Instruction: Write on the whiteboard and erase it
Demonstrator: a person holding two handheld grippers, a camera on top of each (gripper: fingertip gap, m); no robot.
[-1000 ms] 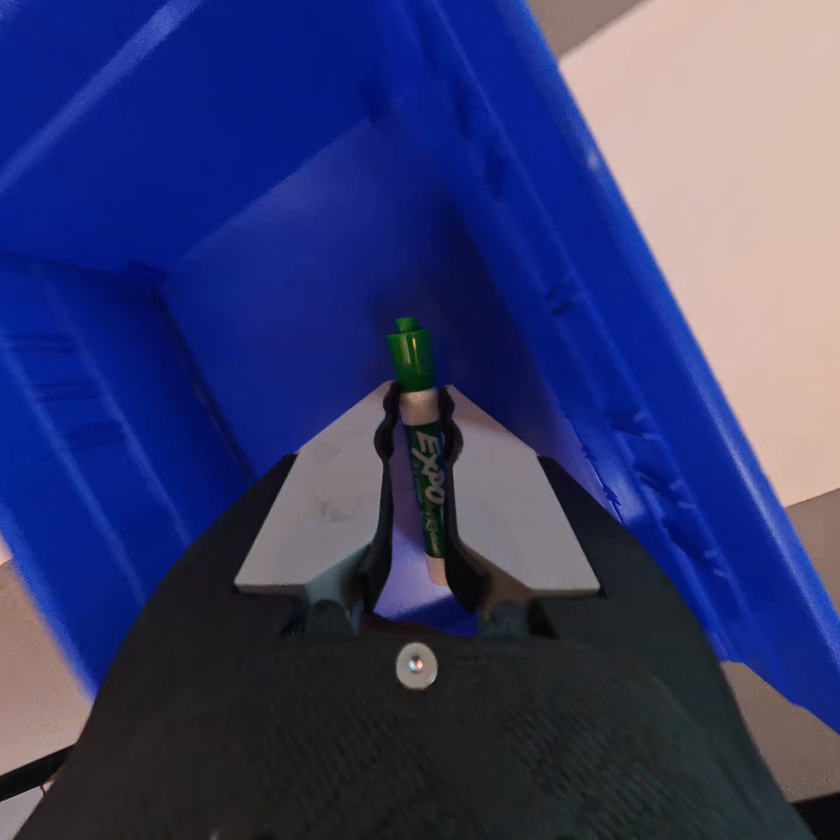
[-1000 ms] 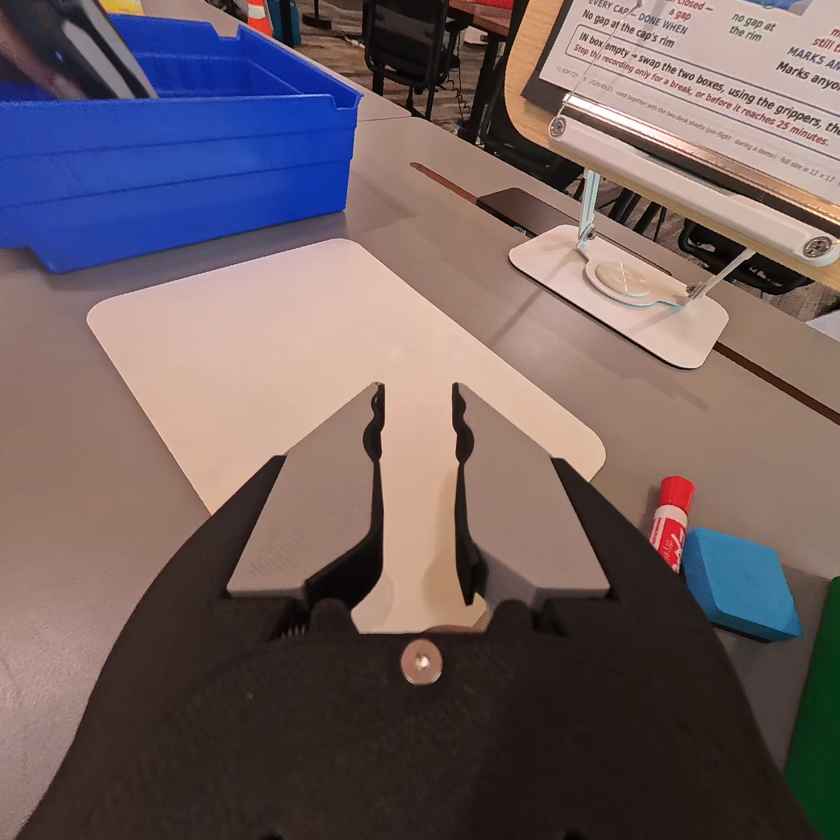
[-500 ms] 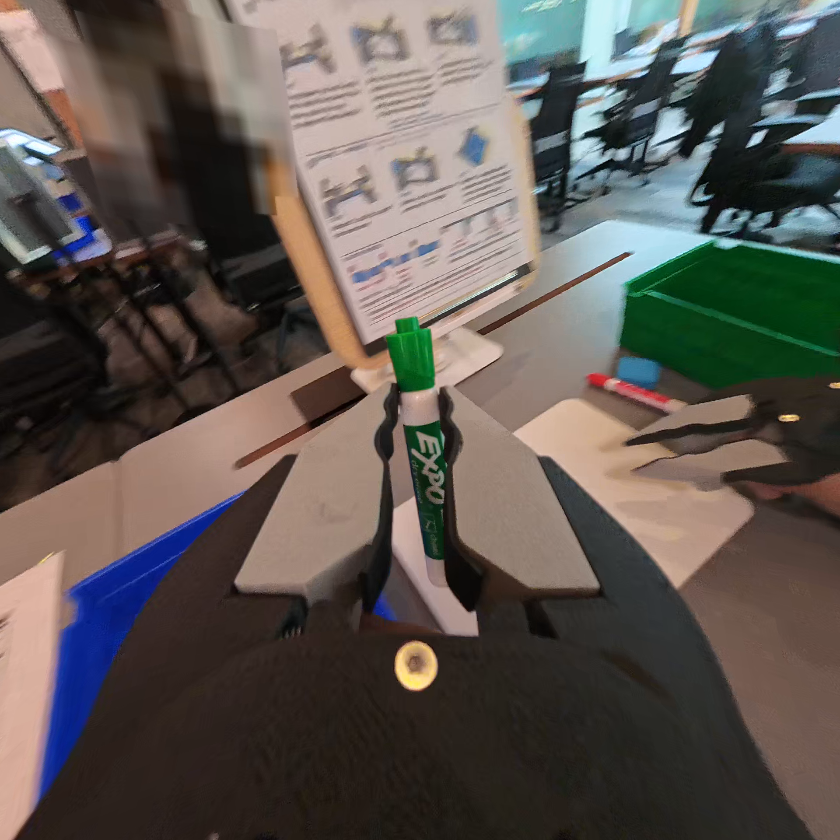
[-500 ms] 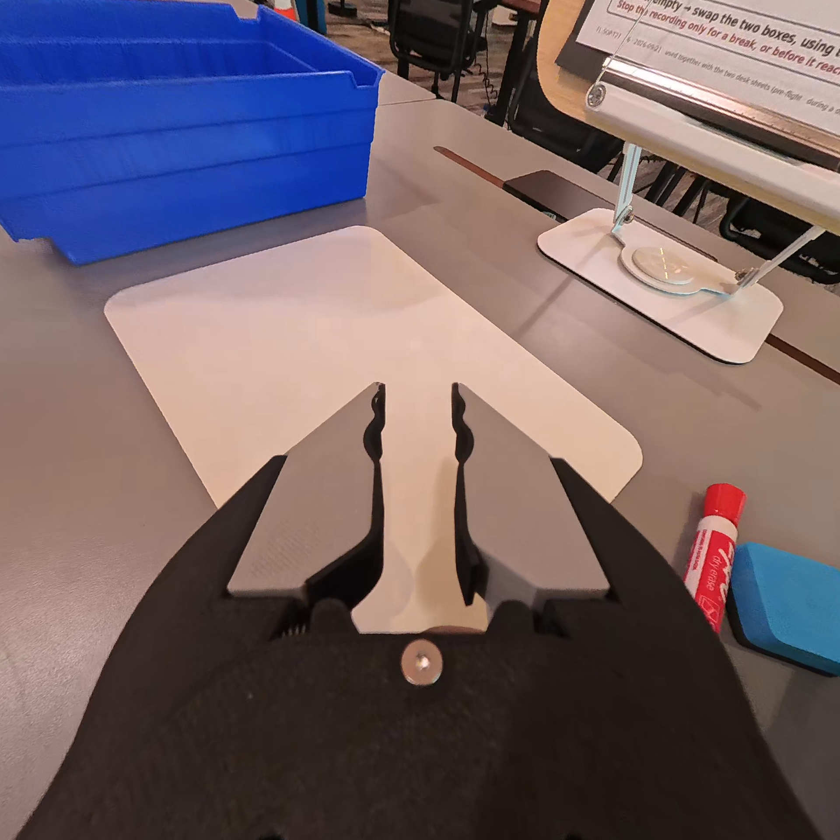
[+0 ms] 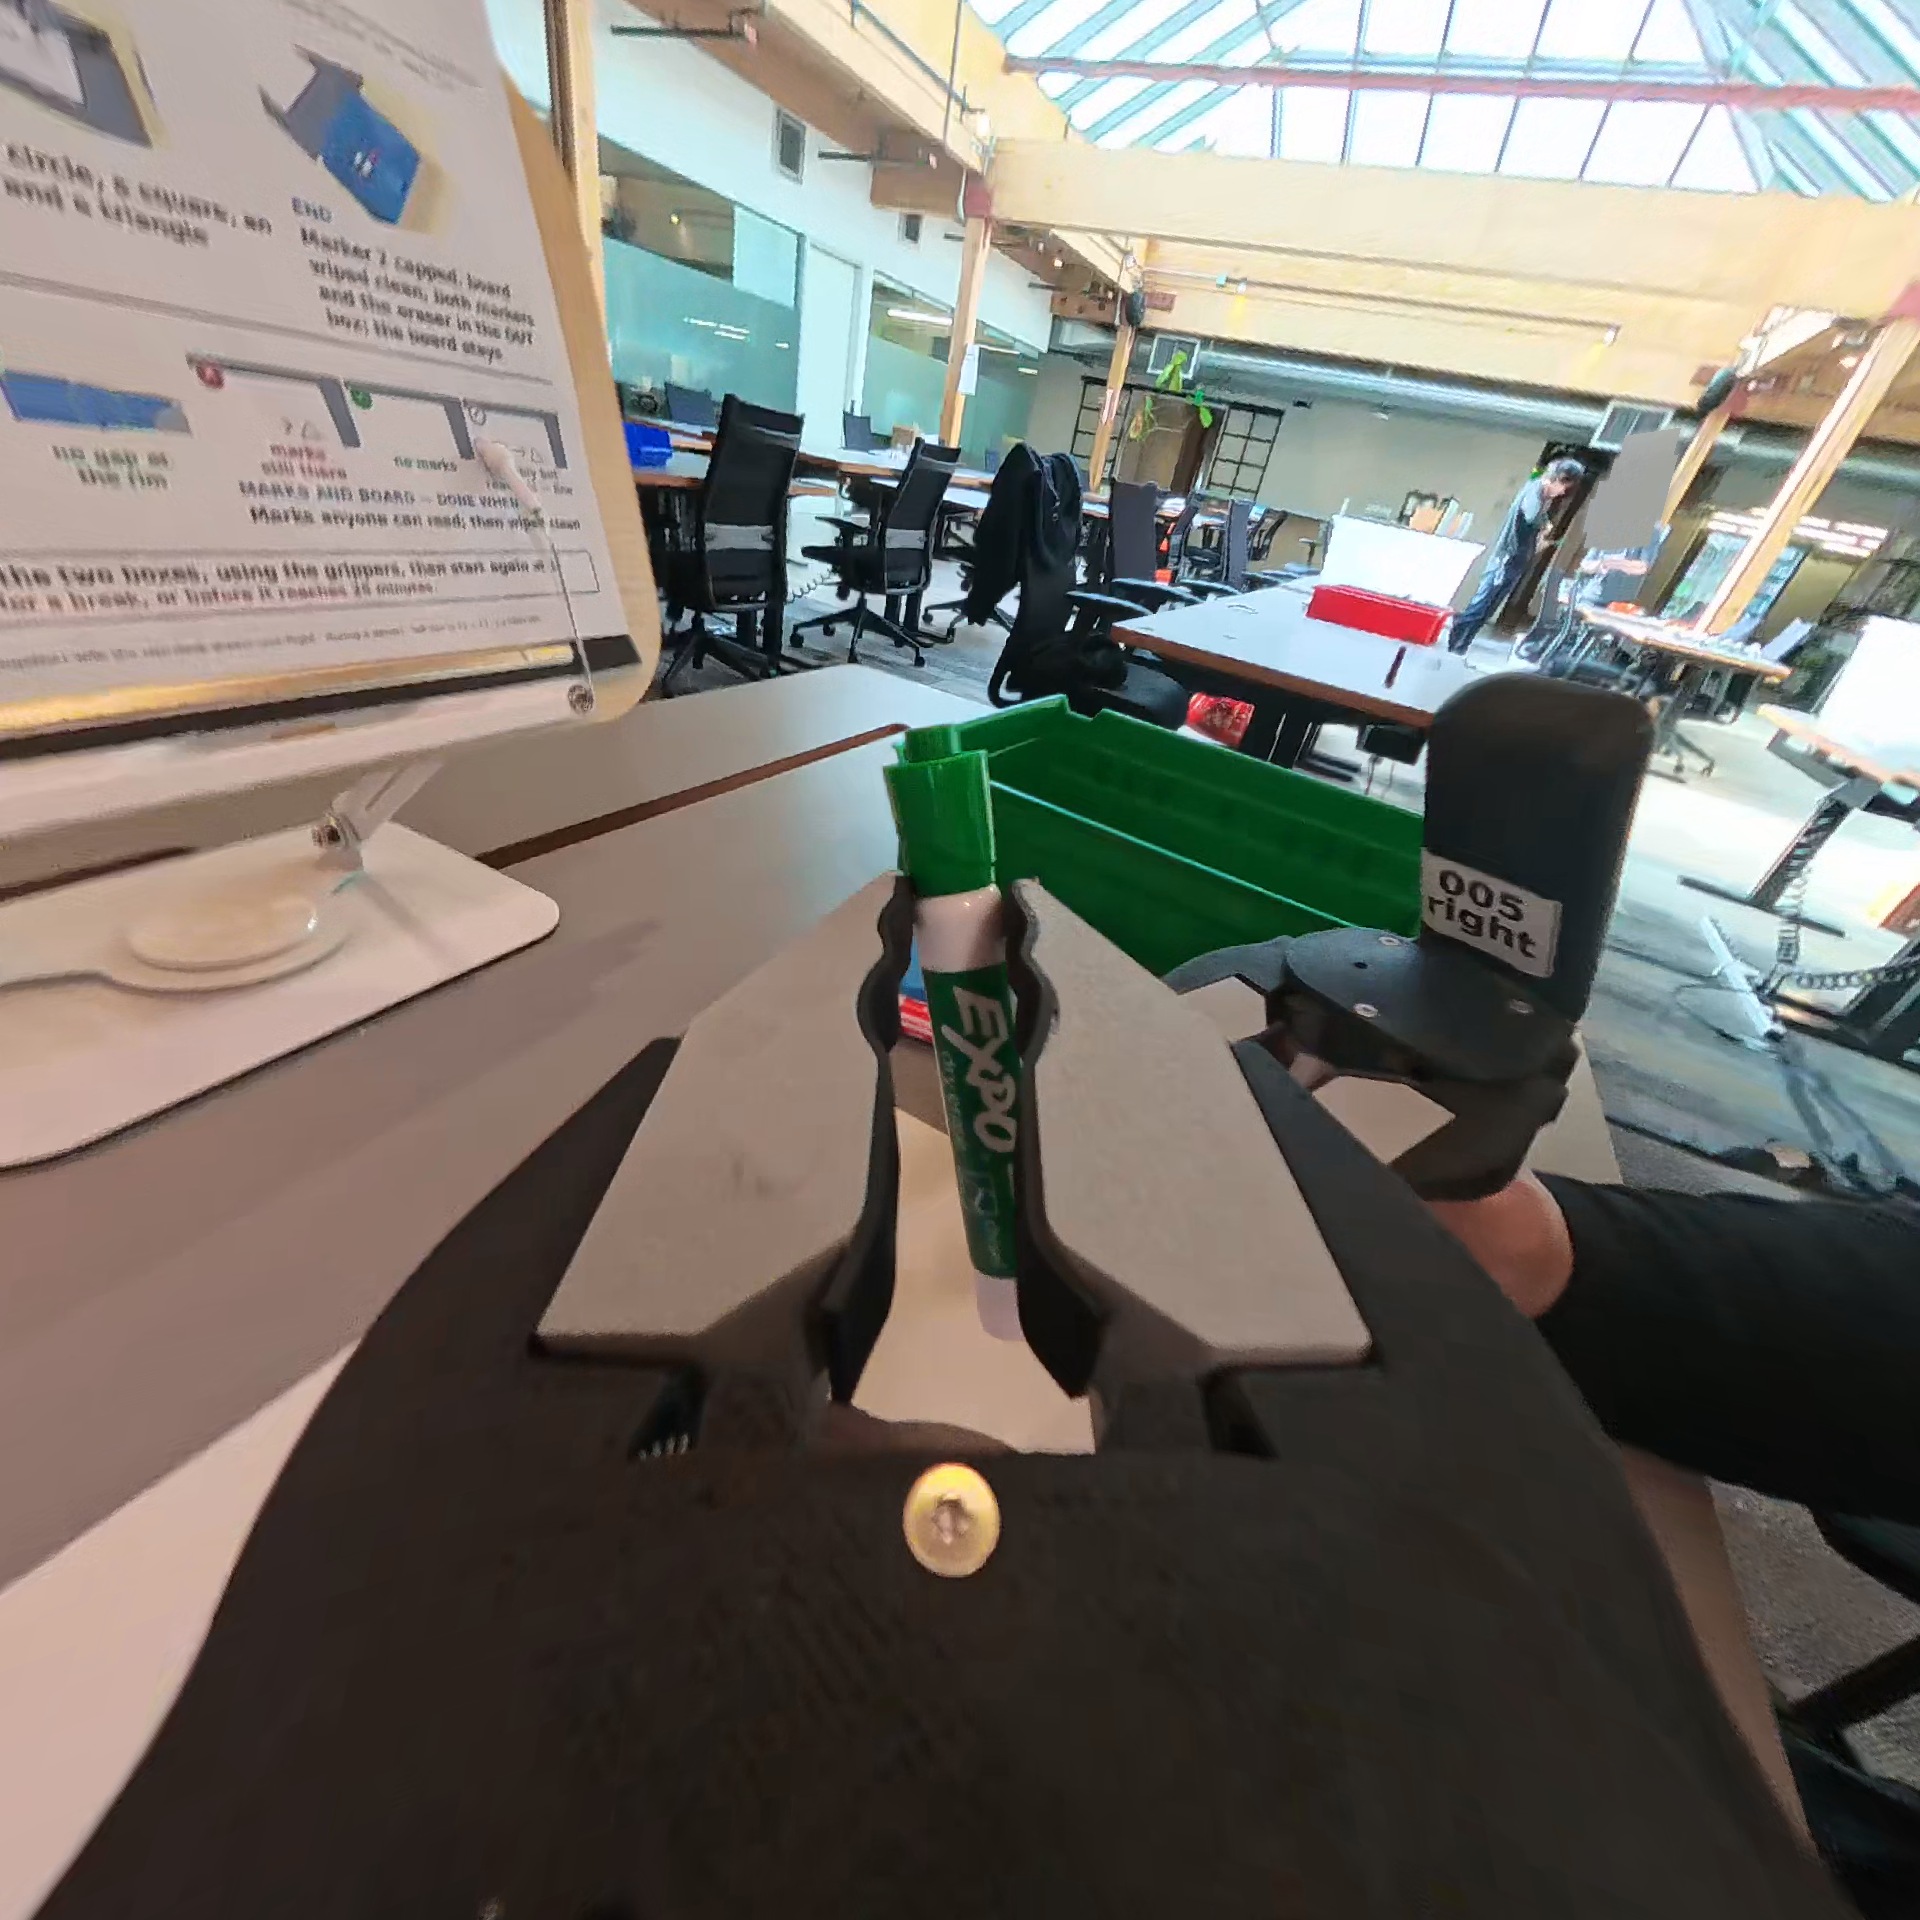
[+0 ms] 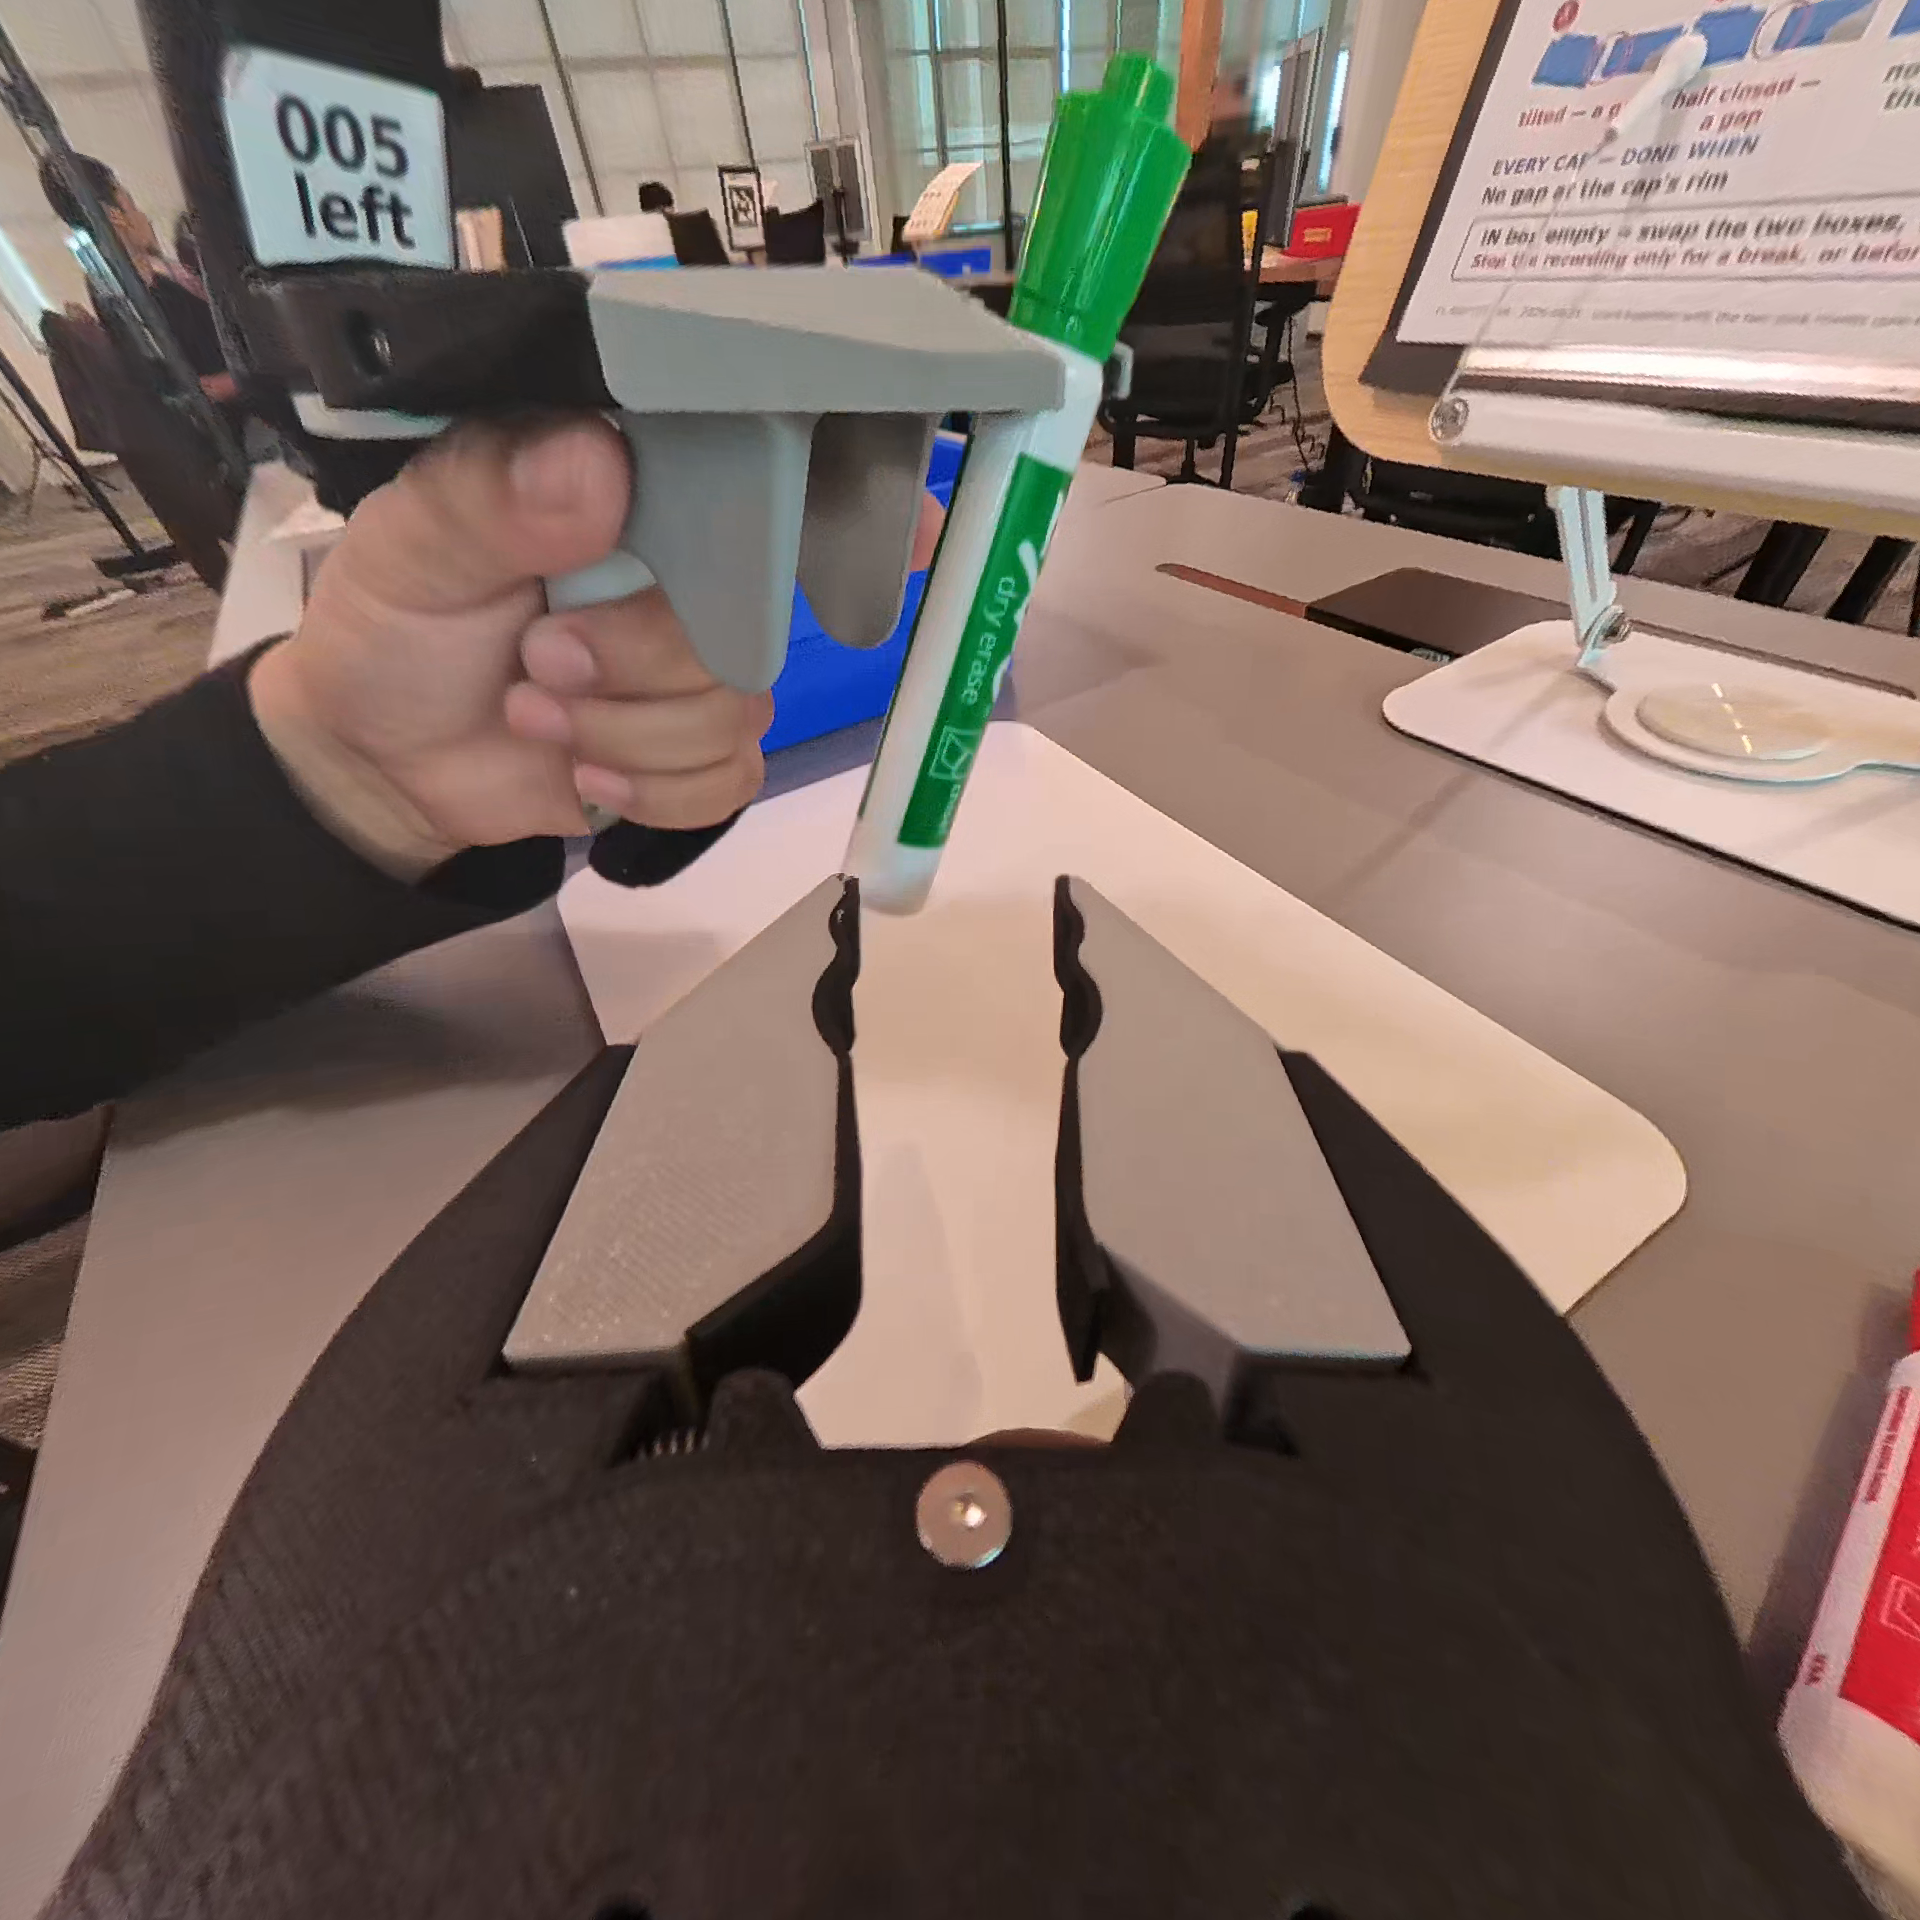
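My left gripper (image 5: 956,920) is shut on a green dry-erase marker (image 5: 971,1081) and holds it nearly upright, capped end up, over the white whiteboard (image 6: 1351,1091). In the right wrist view the marker (image 6: 977,644) hangs from the left gripper (image 6: 1070,384), with its bottom end just above my right gripper's left fingertip. My right gripper (image 6: 951,904) is open and empty, low over the whiteboard. It also shows in the left wrist view (image 5: 1195,971), to the right behind the marker.
A green bin (image 5: 1195,831) stands behind the grippers. A blue bin (image 6: 831,675) sits behind the left hand. A red marker (image 6: 1881,1558) lies at the right edge. A document stand (image 6: 1662,748) stands at the table's far side. My hands' fingertips stand some 8 cm from each other.
My left gripper lifted the green marker out of the blue bin and swung it over the whiteboard, close to the right gripper. The right gripper stayed open and tilted up a little.
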